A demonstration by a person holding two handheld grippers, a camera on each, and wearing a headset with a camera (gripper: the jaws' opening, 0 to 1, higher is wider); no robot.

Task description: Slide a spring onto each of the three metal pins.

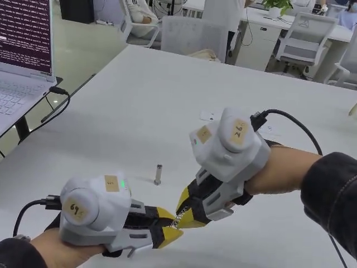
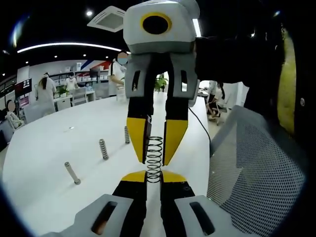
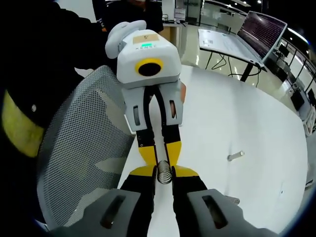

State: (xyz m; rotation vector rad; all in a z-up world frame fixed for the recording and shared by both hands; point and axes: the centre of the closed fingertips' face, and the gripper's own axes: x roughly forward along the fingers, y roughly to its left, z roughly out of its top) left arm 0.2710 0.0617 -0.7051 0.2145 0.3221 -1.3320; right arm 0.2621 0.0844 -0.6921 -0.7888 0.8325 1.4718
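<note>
Over the white worktop (image 1: 167,100), the left gripper (image 2: 154,176) and right gripper (image 3: 164,172) meet tip to tip, each pinching one end of one little spring (image 2: 154,154), near a bare pin (image 1: 158,174).

Most of the table (image 1: 167,100) ahead is open to me, bare toward its far edge. One pin (image 1: 158,174) stands upright just beyond the tips. In the left gripper view a second pin (image 2: 103,149) and a third pin (image 2: 127,134) line up past it, gaps between. The left gripper (image 1: 170,226) and right gripper (image 1: 187,211) meet nose to nose on one spring (image 1: 177,219) (each bars the other's way forward). A laptop (image 1: 22,50) sits well off left, and a mesh chair (image 2: 256,163) crowds the near side.
</note>
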